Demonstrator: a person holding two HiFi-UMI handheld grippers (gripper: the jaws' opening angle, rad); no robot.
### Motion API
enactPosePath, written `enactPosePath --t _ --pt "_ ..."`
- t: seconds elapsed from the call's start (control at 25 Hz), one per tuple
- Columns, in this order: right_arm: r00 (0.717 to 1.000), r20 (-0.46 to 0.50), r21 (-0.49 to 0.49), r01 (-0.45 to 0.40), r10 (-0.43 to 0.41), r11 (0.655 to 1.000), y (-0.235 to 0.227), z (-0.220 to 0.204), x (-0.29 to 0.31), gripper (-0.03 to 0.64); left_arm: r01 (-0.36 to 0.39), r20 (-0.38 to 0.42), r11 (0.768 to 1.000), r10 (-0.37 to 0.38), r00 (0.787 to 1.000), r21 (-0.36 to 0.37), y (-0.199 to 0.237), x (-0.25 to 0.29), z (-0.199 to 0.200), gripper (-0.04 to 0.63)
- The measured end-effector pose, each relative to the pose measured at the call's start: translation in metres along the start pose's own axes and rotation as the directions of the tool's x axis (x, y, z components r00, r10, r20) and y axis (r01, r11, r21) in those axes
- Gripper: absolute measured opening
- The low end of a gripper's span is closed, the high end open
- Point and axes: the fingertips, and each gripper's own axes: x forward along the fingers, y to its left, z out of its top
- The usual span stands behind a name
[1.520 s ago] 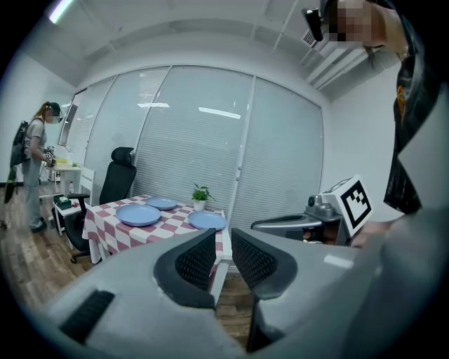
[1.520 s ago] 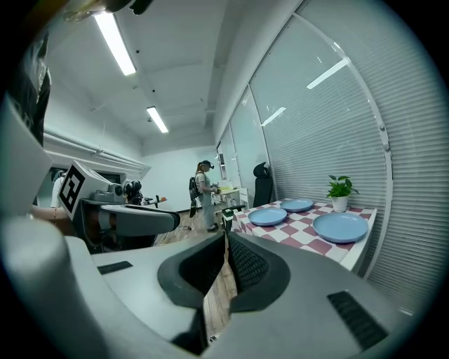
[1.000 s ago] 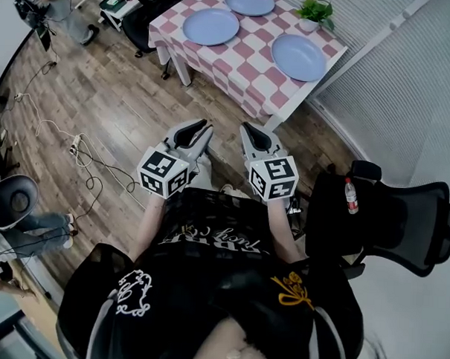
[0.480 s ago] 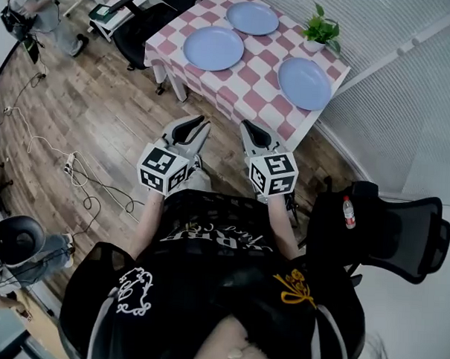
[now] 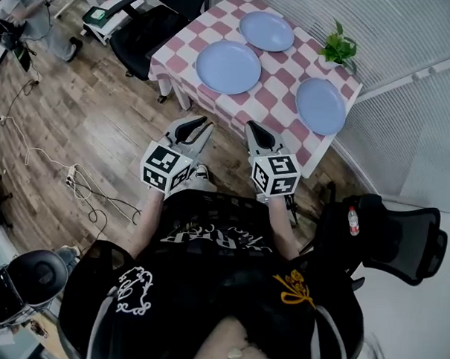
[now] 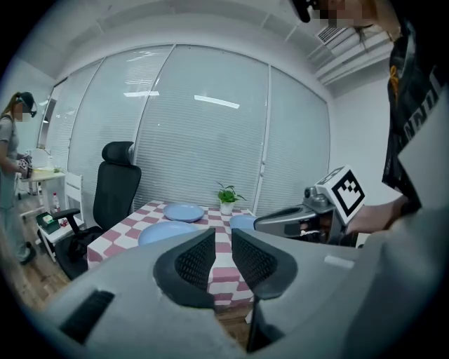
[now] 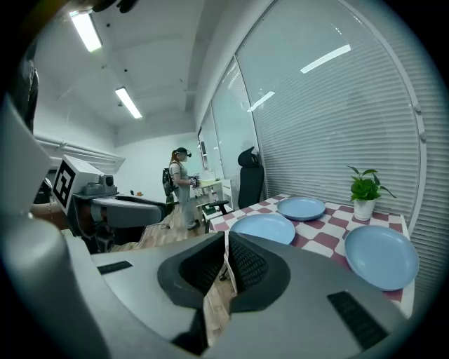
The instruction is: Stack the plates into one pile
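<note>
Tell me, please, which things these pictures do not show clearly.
- Left gripper view: one plate is mostly hidden behind the right gripper.
- Head view: the label on the bottle is too small to read.
- Head view: the person at top left is cut off by the edge.

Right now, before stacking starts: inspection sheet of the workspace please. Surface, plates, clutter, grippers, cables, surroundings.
Surface: table under a pink-and-white checked cloth, ahead of both grippers.
Job's things: three blue plates lying apart, none stacked: near plate, far plate, right plate.
Clutter: potted plant at the table's edge, between the far and right plates.
Grippers: left gripper and right gripper both shut, empty, short of the table.
Cables: loose cables on the wood floor to the left.
Surroundings: black chair left of the table; second chair at right carrying a bottle; a person far left.
</note>
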Motion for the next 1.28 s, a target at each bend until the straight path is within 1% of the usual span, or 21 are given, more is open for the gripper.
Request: enactPosePath --t 0.24,0.44,0.6,0.76,0.96,1.2,1.28 --pt "0.998 -0.034 0.011 0.054 -0.053 0.998 -0.002 0.000 0.030 0.021 0.032 -0.022 0.999 -0.033 0.999 -0.024 0.043 0.006 -0.007 0.069" --pt "0.994 -0.069 0.025 0.091 -0.090 0.995 -0.012 -0.006 0.037 0.021 0.055 -0.045 0.997 -0.057 0.997 -0.050 0.058 0.018 -0.015 0.069" --pt "0.993 -0.076 0.032 0.098 -0.095 0.995 -0.020 -0.001 0.045 0.021 0.053 -0.062 0.997 -0.057 0.996 -0.061 0.069 0.028 -0.016 0.069" --pt "0.993 -0.086 0.049 0.086 -0.082 0.995 -0.035 0.002 0.064 0.021 0.029 -0.073 0.997 -0.034 0.997 -0.072 0.085 0.039 -0.015 0.069" --pt "0.994 -0.098 0.083 0.061 -0.053 0.995 -0.060 0.008 0.095 0.021 -0.019 -0.118 0.997 0.010 0.993 -0.079 0.110 0.057 -0.021 0.069" --pt "0.990 -0.136 0.083 0.046 -0.034 0.996 -0.101 0.008 0.127 0.023 -0.080 -0.180 0.991 0.060 0.982 -0.104 0.144 0.088 -0.032 0.072" --pt "0.986 -0.166 0.080 0.036 -0.022 0.996 -0.113 0.002 0.138 0.025 -0.089 -0.208 0.989 0.063 0.976 -0.115 0.154 0.099 -0.038 0.092"
